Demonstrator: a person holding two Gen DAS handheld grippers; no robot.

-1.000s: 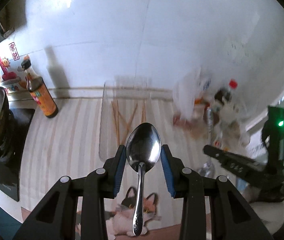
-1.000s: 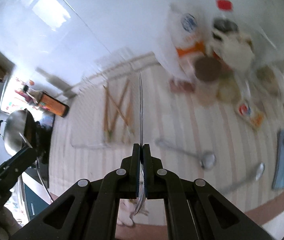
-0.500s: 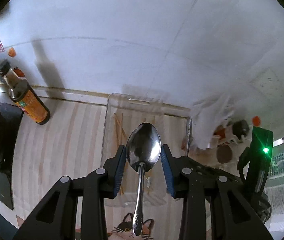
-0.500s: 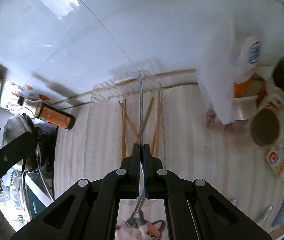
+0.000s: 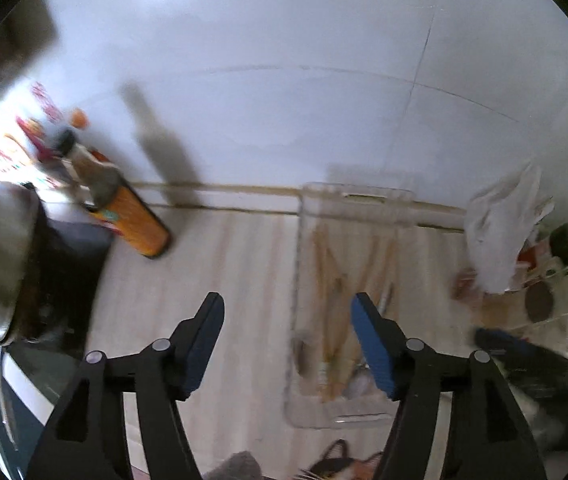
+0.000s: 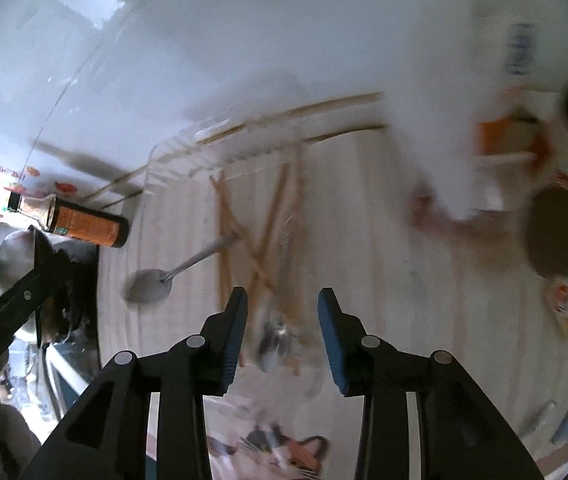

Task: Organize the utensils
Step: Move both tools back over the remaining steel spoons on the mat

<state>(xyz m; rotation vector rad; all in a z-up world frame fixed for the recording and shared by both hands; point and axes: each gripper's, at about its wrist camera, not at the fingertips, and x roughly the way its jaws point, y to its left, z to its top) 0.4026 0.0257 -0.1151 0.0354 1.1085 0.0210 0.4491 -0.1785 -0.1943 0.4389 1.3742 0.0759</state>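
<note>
In the left wrist view, the left gripper (image 5: 286, 344) sits low in the frame with its blue-padded jaws spread and opening, nothing between them but bare striped counter (image 5: 223, 280). Right of centre lies a clear plastic tray (image 5: 358, 194), its long axis running from the lower part of the frame up toward the white wall (image 5: 284, 80). Wooden chopsticks (image 5: 326, 276) lie inside it, mostly lengthwise and partly crossed. A dark blurred shape sits near the tray's lower left corner; what it is cannot be told.

In the right wrist view, the right gripper (image 6: 281, 332) is at lower centre, jaws parted and opening, pads touching nothing. Between and just beyond them a blurred metal utensil (image 6: 279, 340) lies in the near end of the tray (image 6: 151, 160), its long axis running up the frame among the chopsticks (image 6: 223, 232). A spoon (image 6: 171, 272) is at left centre, at the tray's left side, bowl toward the lower left, handle slanting to the upper right until it meets the chopsticks. An orange-labelled bottle (image 6: 83, 224) shows further left; the left gripper's dark finger (image 6: 15, 300) crosses the lower left edge.
</note>
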